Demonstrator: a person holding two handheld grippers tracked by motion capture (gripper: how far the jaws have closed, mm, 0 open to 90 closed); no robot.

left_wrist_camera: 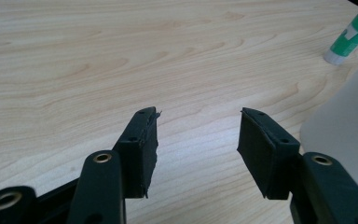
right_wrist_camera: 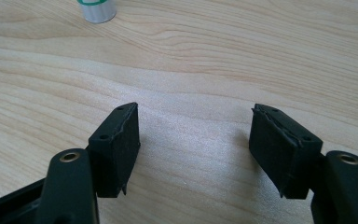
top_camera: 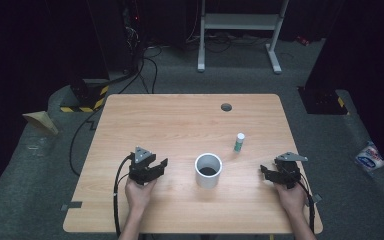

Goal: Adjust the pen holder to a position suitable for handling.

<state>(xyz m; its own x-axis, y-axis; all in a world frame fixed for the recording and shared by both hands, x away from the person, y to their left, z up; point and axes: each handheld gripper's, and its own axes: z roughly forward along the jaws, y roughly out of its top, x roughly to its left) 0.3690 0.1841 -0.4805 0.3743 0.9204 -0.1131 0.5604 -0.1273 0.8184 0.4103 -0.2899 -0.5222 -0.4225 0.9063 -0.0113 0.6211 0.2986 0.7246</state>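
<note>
White cup [top_camera: 208,170], dark contents unclear

Pale wood, black tools, one green touch

The table [top_camera: 180,120] is light wood with wavy grain; both grippers [top_camera: 152,167] [top_camera: 275,172] are black. A white cup [top_camera: 208,170] sits centre; at its two o'clock, a green-and-white tube [top_camera: 239,142].

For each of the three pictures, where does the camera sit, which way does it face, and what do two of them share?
High view: above the person's side, looking forward and down on the table; both hands hold the left hand-held gripper and right hand-held gripper.
Left gripper view: on the left hand-held gripper, along its open jaws, facing the bottle and cup.
Right gripper view: on the right hand-held gripper, along its open jaws, facing the bottle.
Shared: bottle, in all three.
</note>
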